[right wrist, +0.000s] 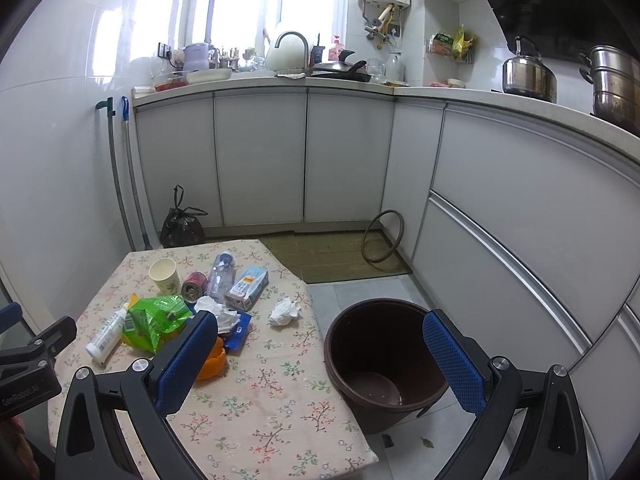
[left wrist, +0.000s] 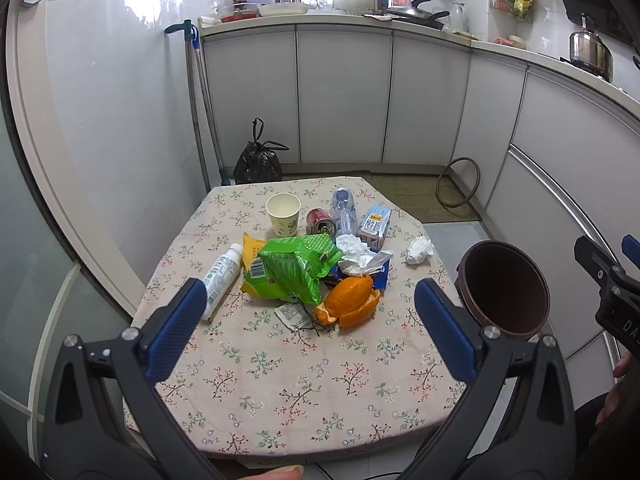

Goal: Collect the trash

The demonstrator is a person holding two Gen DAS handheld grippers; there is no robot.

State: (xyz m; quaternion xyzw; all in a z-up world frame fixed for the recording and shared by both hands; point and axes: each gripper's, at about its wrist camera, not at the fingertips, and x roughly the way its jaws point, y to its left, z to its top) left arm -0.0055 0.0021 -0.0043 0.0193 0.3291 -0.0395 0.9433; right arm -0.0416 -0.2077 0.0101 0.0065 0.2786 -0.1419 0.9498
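Left tool [left wrist: 308,312] hangs over the near half of the table [left wrist: 304,400], jaws spread wide, nothing between them. Right tool [right wrist: 320,356] is just as wide and just as empty, poised off the table's right edge above the brown bin [right wrist: 380,364], which stands on the floor tight against that edge.

The trash sits in one heap straight ahead of the left tool, toward the far half of the table. Nearest is the orange peel [left wrist: 350,302], with the green snack bag [left wrist: 294,268] touching it on the left. The white bottle [left wrist: 222,276] lies beside the bag, its long axis running away from the tool and leaning right, so a grip across its body looks natural.

Behind the heap: a paper cup [left wrist: 283,213] upright, a red can [left wrist: 320,221] on its side, a clear plastic bottle [left wrist: 345,210] lying lengthwise, a small carton [left wrist: 376,222]. A crumpled tissue [left wrist: 419,250] sits alone near the right edge, probably the right tool's easiest pick, bin close by. Nothing blocks the approach, but the heap's pieces overlap, so one lift may drag neighbours.
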